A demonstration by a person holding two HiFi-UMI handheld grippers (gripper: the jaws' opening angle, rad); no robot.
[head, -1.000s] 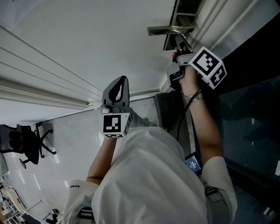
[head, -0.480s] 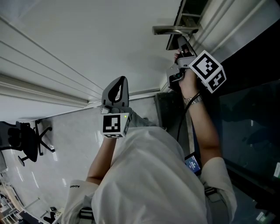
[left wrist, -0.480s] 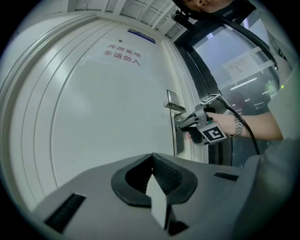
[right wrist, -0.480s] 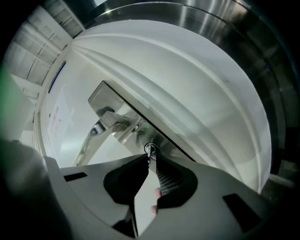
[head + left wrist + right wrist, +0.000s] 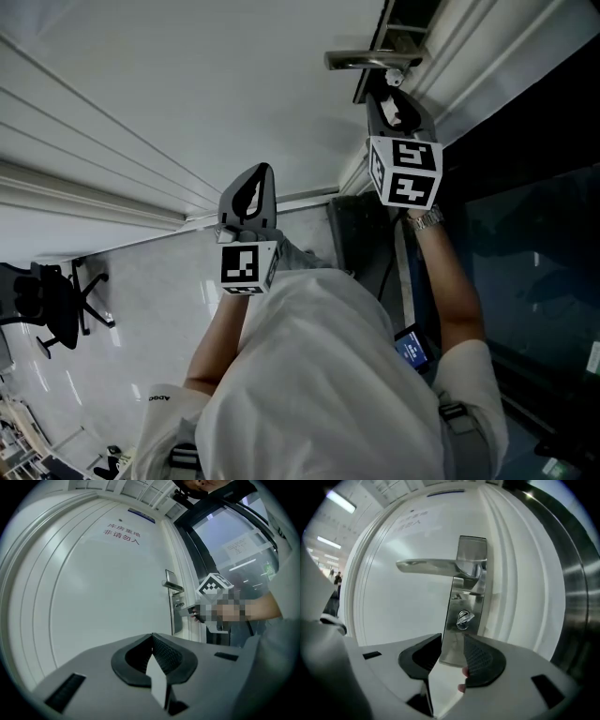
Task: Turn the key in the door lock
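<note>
Key (image 5: 464, 618) sits in the cylinder of the steel lock plate (image 5: 468, 599), its bow tilted on a diagonal, just below the lever handle (image 5: 431, 565) and close to the latch edge of the white door (image 5: 403, 606). The right hand-held gripper (image 5: 452, 641) points at that plate from just beneath the key. Its jaws have just been opening and now stand moderately apart. Only the lower end of the plate shows through the gap, and neither pad touches the key. From the head view this hand-held gripper is raised right up to the lock at the door's edge, its marker cube facing the camera.

The left hand-held gripper (image 5: 152, 641) is held level, well apart from the lock and facing the plain middle of the door. Its jaws are pressed together with nothing between them. Red lettering (image 5: 121, 532) runs across the door's upper part. An office chair (image 5: 52, 305) stands on the pale floor far off to the left
</note>
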